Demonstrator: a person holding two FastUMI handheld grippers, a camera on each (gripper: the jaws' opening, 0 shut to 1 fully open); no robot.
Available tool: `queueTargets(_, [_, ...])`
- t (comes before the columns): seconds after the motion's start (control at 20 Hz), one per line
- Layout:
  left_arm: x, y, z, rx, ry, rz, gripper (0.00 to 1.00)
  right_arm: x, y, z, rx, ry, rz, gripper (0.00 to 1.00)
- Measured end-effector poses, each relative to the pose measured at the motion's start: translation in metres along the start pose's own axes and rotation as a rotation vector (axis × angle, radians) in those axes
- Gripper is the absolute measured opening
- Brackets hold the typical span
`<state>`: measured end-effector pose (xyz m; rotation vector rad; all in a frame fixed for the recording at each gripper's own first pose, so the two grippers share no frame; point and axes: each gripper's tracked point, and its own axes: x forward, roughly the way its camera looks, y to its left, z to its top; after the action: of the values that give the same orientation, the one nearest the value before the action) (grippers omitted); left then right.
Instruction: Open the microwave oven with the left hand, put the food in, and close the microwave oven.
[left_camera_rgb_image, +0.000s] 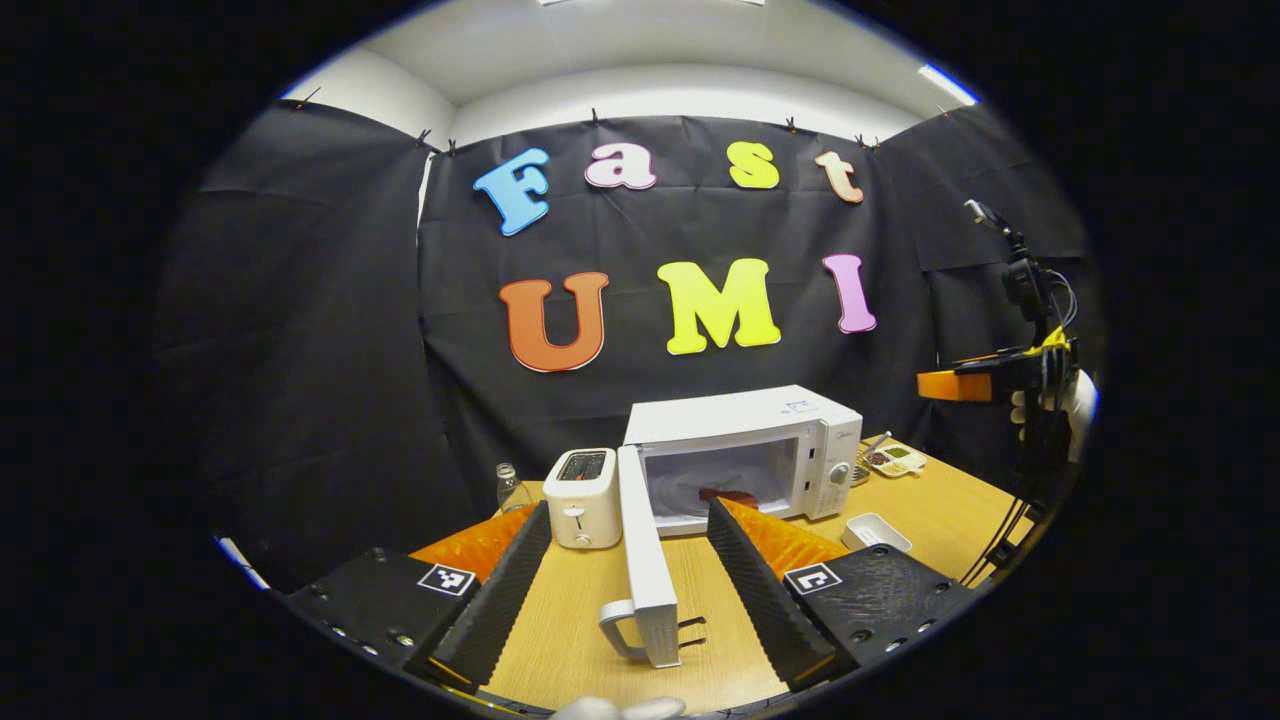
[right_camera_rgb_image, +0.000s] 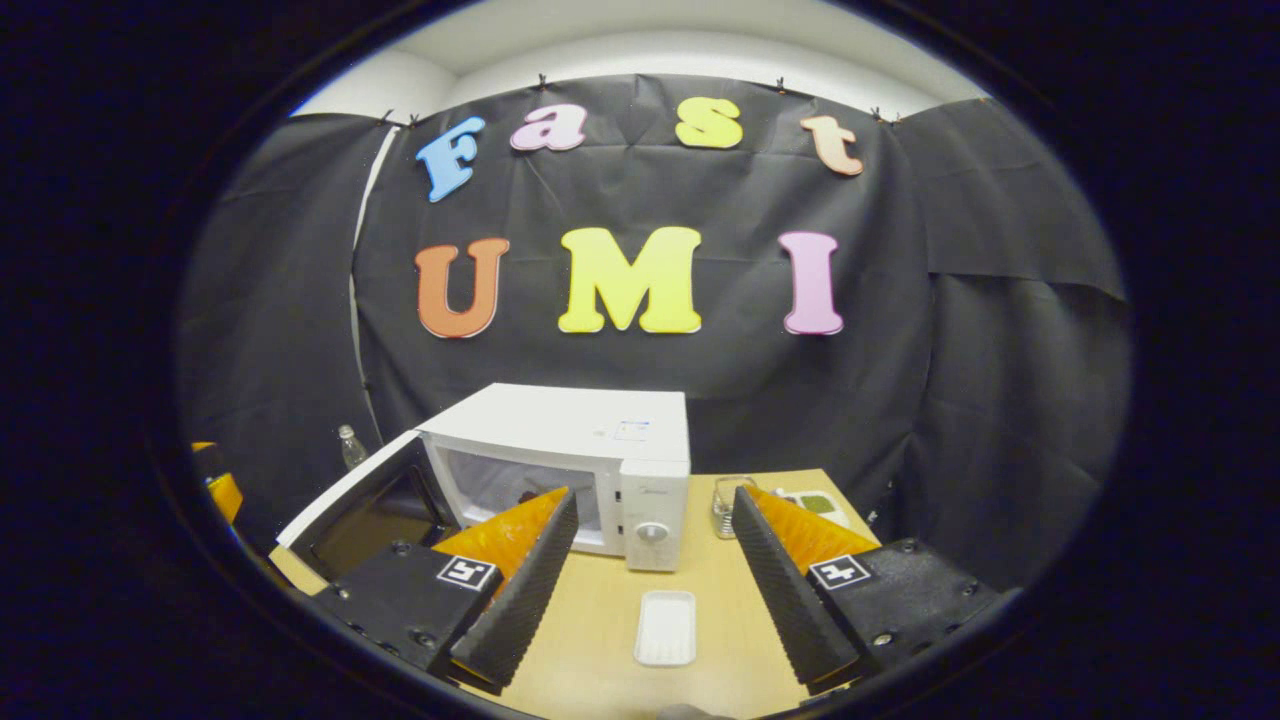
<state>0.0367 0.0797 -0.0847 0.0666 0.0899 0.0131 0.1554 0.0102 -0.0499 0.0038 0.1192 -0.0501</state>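
Left tongs (left_camera_rgb_image: 625, 560) agape astride microwave door (left_camera_rgb_image: 645, 560); toaster (left_camera_rgb_image: 583, 497) alongside.

Toaster (left_camera_rgb_image: 582, 496): left of the oven door.
Bottle (left_camera_rgb_image: 511, 487): behind toaster.
White tray (right_camera_rgb_image: 667, 627): empty, on table (right_camera_rgb_image: 600, 620).
Divided dish (left_camera_rgb_image: 895, 458): far right.

Recording booth, black cloth wall (right_camera_rgb_image: 900, 400), wooden table (right_camera_rgb_image: 600, 620), microwave (right_camera_rgb_image: 570, 460)

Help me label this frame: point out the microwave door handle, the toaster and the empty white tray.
door handle (left_camera_rgb_image: 622, 628), left gripper view, on its grip.
toaster (left_camera_rgb_image: 583, 498), left gripper view, front face.
white tray (right_camera_rgb_image: 666, 627), right gripper view, its inner floor.
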Motion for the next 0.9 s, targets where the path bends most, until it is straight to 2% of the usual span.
queueTargets(0.2, [0.010, -0.014, 0.004, -0.011, -0.009, -0.034, 0.96, -0.047, -0.030, -0.005, -0.010, -0.003, -0.057, 0.99])
queueTargets(0.35, [0.014, -0.013, 0.006, -0.014, -0.019, -0.034, 0.96, -0.070, -0.040, -0.024, 0.009, 0.036, -0.077, 0.99])
queueTargets(0.4, [0.014, -0.014, 0.006, -0.020, -0.023, -0.041, 0.88, -0.074, -0.043, -0.027, 0.015, 0.045, -0.084, 0.99])
queueTargets(0.45, [0.016, -0.011, 0.005, -0.024, -0.024, -0.033, 0.95, -0.077, -0.045, -0.031, 0.013, 0.058, -0.092, 0.99])
queueTargets(0.5, [0.015, -0.010, 0.003, -0.023, -0.022, -0.039, 0.88, -0.080, -0.047, -0.033, 0.007, 0.067, -0.096, 0.99])
queueTargets(0.55, [0.015, -0.007, 0.002, -0.020, -0.025, -0.041, 0.73, -0.082, -0.046, -0.034, 0.008, 0.070, -0.096, 0.99])
queueTargets(0.65, [0.013, 0.012, 0.004, 0.003, -0.065, 0.025, 0.35, -0.084, -0.044, -0.036, 0.009, 0.081, -0.094, 0.99])
queueTargets(0.75, [0.018, 0.018, -0.009, 0.013, -0.053, 0.012, 0.01, -0.087, -0.042, -0.033, -0.002, 0.082, -0.091, 0.99])
queueTargets(0.8, [0.016, 0.022, -0.015, 0.016, -0.045, 0.018, 0.00, -0.088, -0.040, -0.032, -0.006, 0.082, -0.087, 0.91])
queueTargets(0.85, [0.020, 0.029, -0.023, 0.019, -0.036, 0.026, 0.00, -0.090, -0.038, -0.031, -0.006, 0.084, -0.081, 0.99])
queueTargets(0.9, [0.023, 0.040, -0.032, 0.028, -0.024, 0.046, 0.00, -0.093, -0.038, -0.030, -0.004, 0.084, -0.080, 0.99])
